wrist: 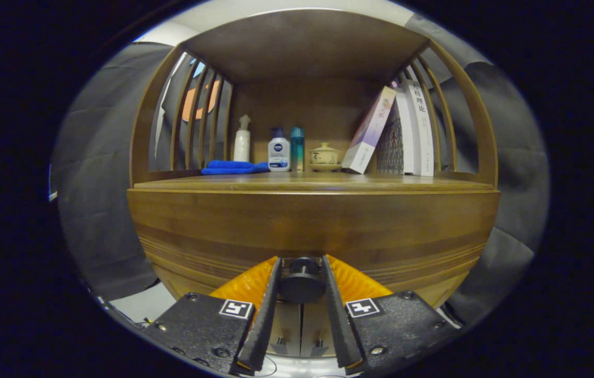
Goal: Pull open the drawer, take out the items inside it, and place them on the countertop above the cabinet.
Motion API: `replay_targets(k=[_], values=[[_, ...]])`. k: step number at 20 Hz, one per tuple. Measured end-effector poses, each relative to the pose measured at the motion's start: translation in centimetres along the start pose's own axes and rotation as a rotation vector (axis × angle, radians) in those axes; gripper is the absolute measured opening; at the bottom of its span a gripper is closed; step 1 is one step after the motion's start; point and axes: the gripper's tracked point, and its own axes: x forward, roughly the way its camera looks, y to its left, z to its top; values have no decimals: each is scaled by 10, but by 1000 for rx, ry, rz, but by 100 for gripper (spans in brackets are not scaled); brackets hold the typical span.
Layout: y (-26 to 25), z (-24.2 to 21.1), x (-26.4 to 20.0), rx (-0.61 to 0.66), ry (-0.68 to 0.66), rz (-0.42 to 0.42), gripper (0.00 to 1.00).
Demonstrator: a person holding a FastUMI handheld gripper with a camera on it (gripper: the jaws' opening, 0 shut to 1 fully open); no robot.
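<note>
A wooden cabinet stands right in front of me. Its drawer front (313, 226) is a wide brown panel and looks closed, with a dark round knob (302, 281) at its lower middle. My gripper (302, 269) is at that knob, one finger pressing on each side of it. The knob sits between the fingertips (275, 273). The countertop (381, 182) lies just above the drawer, under a slatted shelf frame. The inside of the drawer is hidden.
At the back of the countertop stand a folded blue cloth (231, 167), a white spray bottle (242, 140), a white lotion bottle (278, 152), a teal bottle (297, 147), a lidded cup (324, 156) and leaning books (407, 131). Lower cabinet doors (302, 325) show below the knob.
</note>
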Motion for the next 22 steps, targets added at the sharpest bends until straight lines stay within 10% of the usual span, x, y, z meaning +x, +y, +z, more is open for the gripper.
replay_targets(k=[22], values=[[6, -24, -99, 49, 55, -1, 38]])
